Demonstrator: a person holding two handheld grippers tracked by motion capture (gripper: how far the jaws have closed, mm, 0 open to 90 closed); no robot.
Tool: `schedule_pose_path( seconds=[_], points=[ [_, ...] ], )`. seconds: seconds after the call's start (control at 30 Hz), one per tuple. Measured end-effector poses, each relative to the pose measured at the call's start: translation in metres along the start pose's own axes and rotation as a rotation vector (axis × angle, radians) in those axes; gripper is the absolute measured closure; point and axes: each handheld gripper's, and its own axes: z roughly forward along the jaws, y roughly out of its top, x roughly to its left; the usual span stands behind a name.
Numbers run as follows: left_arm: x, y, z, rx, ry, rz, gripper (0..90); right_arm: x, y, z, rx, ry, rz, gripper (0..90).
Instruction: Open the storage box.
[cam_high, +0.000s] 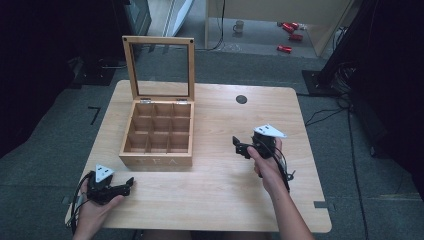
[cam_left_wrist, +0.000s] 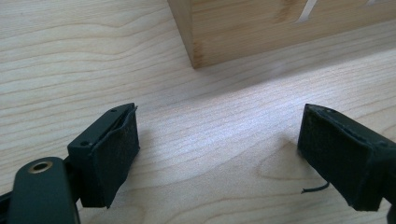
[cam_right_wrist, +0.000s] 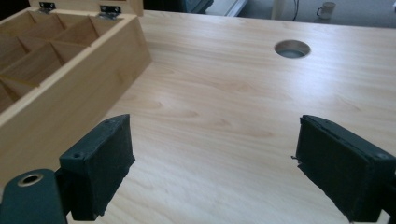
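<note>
The open tea box (cam_high: 157, 131) is set between both empty, released claws: left claw (cam_high: 125, 186) nearer its front corner, right claw (cam_high: 239, 146) beside it on the tabletop (cam_high: 220, 195).

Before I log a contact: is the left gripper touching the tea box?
Apart. In the left gripper view, the open left gripper has bare table between its jaws and the tea box corner; the high view agrees.
</note>
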Motion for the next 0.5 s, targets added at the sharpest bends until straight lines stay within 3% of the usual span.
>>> schedule_pose_path(
  seconds=[0.1,0.5],
  points=[
    [0.0,0.0,0.0,-0.001,0.0,0.0,13.1,-0.013,-0.012,-0.016,-0.004,-0.017,0.012,10.8],
    [0.0,0.0,0.0,0.001,0.002,0.001,13.3,-0.049,-0.046,-0.052,0.011,-0.08,0.053,10.8]
  ],
)
